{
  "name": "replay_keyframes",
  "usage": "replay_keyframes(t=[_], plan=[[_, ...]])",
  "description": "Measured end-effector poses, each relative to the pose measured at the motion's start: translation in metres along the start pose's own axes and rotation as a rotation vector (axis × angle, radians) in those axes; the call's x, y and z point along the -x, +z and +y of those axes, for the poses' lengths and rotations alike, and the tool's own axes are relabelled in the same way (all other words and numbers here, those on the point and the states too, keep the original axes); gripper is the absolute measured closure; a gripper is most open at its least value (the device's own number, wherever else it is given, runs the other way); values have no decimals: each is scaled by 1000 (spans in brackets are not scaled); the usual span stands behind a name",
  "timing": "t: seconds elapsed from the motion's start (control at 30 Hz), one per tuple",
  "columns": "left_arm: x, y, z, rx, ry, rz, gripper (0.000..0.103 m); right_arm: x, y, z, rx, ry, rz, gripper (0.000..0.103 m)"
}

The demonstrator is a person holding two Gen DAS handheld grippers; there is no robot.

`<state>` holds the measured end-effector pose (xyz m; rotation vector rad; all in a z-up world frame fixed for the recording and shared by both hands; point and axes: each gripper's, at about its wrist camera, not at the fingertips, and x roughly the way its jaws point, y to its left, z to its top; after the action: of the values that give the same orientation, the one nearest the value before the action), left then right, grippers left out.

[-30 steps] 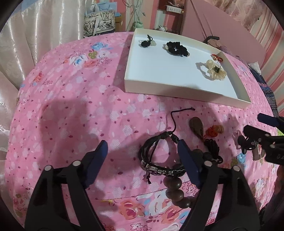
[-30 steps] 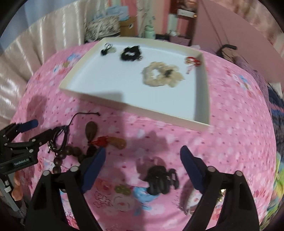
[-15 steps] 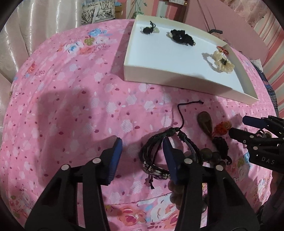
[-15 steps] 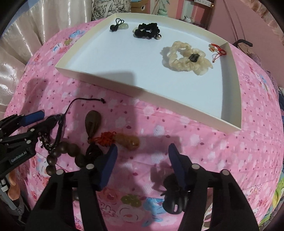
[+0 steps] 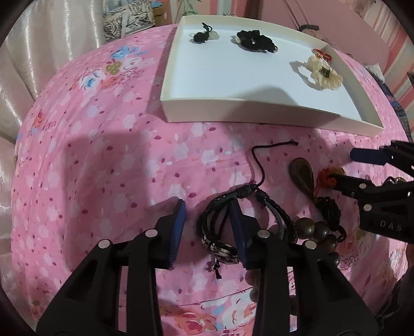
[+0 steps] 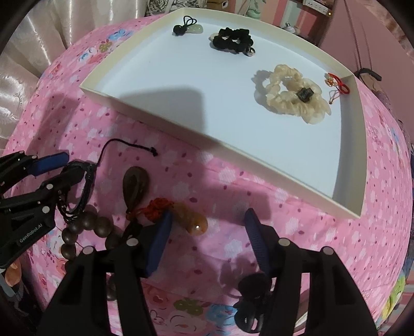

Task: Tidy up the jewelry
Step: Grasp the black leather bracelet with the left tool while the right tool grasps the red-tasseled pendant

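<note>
A white tray (image 5: 196, 117) on the pink bedspread holds a black scrunchie (image 5: 254, 41), a cream scrunchie (image 5: 323, 73), a small black tie (image 5: 203, 36) and a red charm (image 5: 322, 54). My left gripper (image 5: 208, 228) is open; its right finger sits inside the loop of a black braided bracelet (image 5: 274, 209) and the left finger outside it. My right gripper (image 6: 207, 235) is open around an amber pendant (image 6: 191, 219) with a red knot (image 6: 155, 208). A brown bead string (image 6: 85, 227) and a brown teardrop pendant (image 6: 135, 183) lie beside it.
A black hair clip (image 6: 252, 299) lies near the right gripper's right finger. Curtains (image 5: 38, 51) hang at the left and a pink wall (image 5: 362, 23) stands behind the tray. The bedspread (image 5: 90, 168) spreads wide to the left of the bracelet.
Both grippers have narrowed and moved forward. The left one now straddles one side of the bracelet; the right one has come down around the amber pendant.
</note>
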<state>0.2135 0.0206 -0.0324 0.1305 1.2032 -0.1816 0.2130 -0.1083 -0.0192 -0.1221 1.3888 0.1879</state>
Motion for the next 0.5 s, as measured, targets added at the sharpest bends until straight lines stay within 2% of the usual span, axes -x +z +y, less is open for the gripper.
replay_keyframes(t=[0.13,0.27,0.5], plan=[[-4,9,-3,-7,-18,14,79,-5,7,2,21,-2,11,44],[-6,11,-4,-11,-25,12,81,-7,10,2,30,19,2,50],[-5,10,-1,-6,-26,11,82,-6,9,6,49,39,-20,79]])
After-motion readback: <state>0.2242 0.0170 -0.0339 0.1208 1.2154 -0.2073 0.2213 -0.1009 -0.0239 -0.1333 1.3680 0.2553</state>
